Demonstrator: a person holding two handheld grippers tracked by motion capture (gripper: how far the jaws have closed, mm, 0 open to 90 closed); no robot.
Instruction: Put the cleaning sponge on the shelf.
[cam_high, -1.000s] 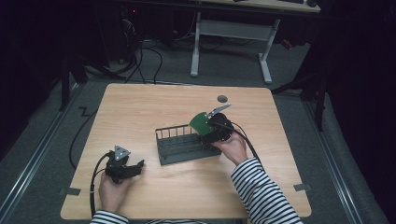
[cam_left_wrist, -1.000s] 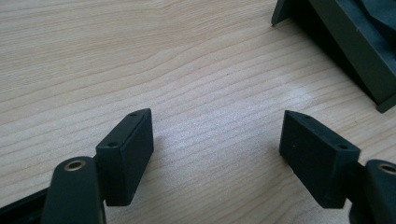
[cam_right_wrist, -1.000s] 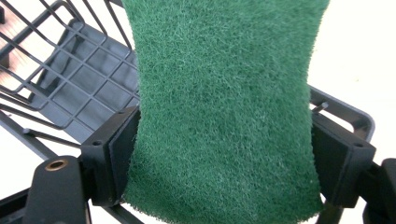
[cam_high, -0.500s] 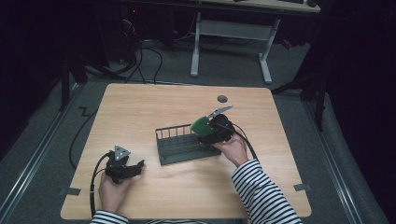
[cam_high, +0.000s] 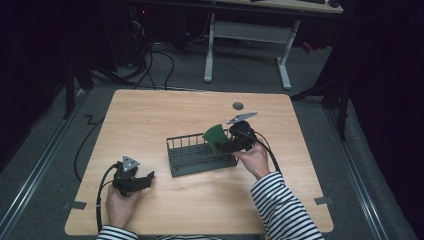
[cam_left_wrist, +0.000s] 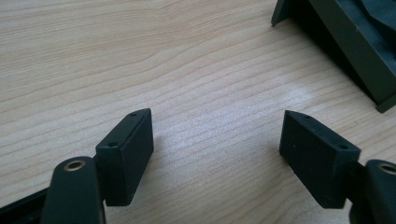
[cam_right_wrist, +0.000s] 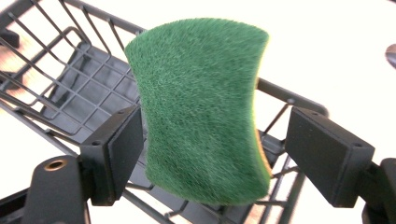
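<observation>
The sponge (cam_high: 214, 136) sits a little lower in the high view than it did a second ago. It has sunk from above the rack (cam_high: 200, 160) toward the rack's right end, just right of frame centre. In the right gripper view the right claw (cam_right_wrist: 212, 154) stands released. Its left jaw lies against or very near the sponge's (cam_right_wrist: 201, 112) edge, while the right jaw stands clear of it with a gap between. The sponge is upright, green face to the camera, with the rack's wires (cam_right_wrist: 70, 79) behind and below it. Whether its lower edge already rests on the rack floor cannot be told. Judging from this, the placing is all but done: the grip is let go and the sponge is dropping or leaning into the rack.

The left claw (cam_high: 145, 179) has not moved. It lies on the surface (cam_high: 165, 115) at the lower left of the high view, jaws wide apart and holding nothing. Its own view shows bare wood between them (cam_left_wrist: 217, 144) and a corner of the rack (cam_left_wrist: 355, 46) at the upper right.

The rack's wire rim runs close under the right claw, and it is the one edge likely to catch a jaw. Pulling back up and toward the frame's right looks safest, as the surface there is bare. A small dark disc (cam_high: 238, 105) lies above the rack, well apart from it. The surface's upper left is wide open.
</observation>
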